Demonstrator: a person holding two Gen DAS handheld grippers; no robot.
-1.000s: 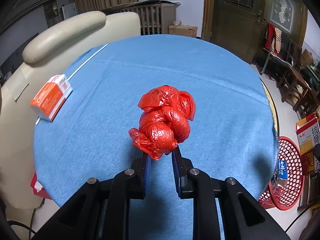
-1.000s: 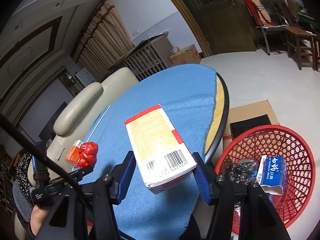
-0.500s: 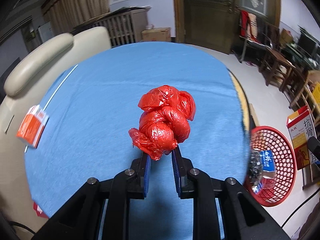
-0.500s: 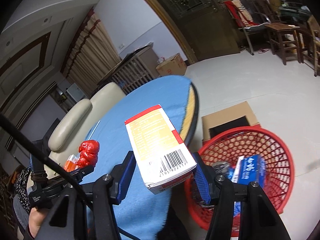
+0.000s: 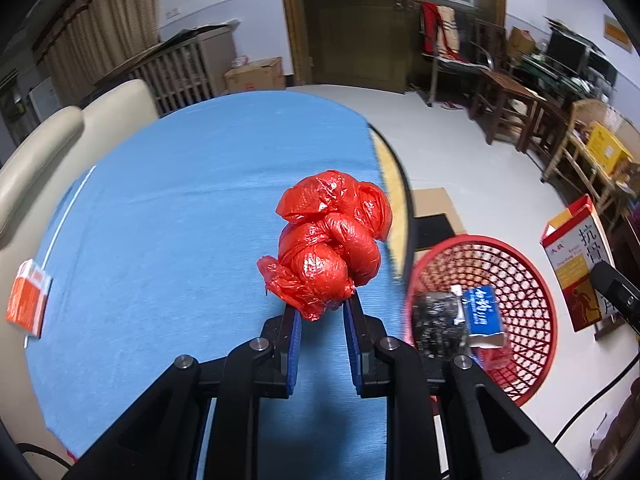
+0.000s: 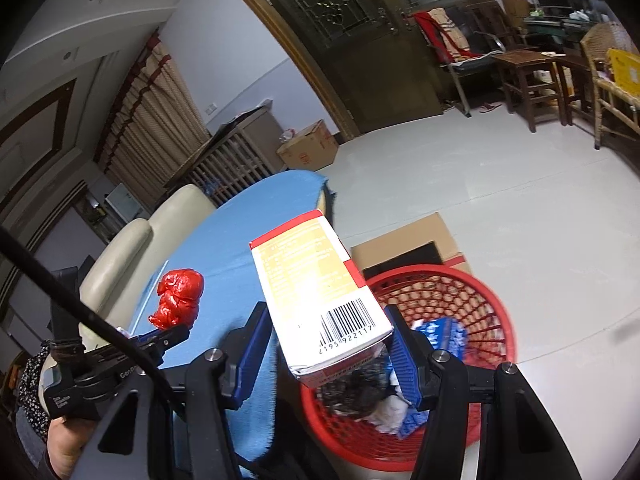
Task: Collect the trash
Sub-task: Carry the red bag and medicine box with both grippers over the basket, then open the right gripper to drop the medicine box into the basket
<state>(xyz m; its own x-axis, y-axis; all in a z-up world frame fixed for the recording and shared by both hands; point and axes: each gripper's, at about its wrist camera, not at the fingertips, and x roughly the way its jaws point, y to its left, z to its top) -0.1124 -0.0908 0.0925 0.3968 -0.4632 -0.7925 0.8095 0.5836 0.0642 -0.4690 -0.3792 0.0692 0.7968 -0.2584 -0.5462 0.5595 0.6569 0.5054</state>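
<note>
2 pieces of trash are held up in the air, 1 in each gripper. Nearest in the right wrist view, the carton (image 6: 320,300) is clamped between the blue jaws of the right gripper (image 6: 326,354). Its bar-code end is held at the jaws, and its long side runs up and away from them toward the red-edged far end, tilted a little to the left. Just under and past that near end, the red basket (image 6: 480,308) is seen on the floor. A blue pack (image 6: 442,334) and some dark crumpled trash are already lying inside it. So the carton looks to be over the near rim of the basket, and the right gripper is judged to be the nearer one for the drop.

In the left wrist view, the jaws of the left gripper (image 5: 323,312) are pressed tight together on the bottom tail of the red plastic bag (image 5: 330,240). The bag is bunched into a lump that stands up and away from the jaws, taller than it is wide. Below it lies the blue tabletop (image 5: 180,220), so the bag is not yet over the basket. The basket lies to the right of the bag, past the tabletop's edge. Farther left, a small orange box (image 5: 28,304) is left lying flat on the tabletop, near its edge.
</note>
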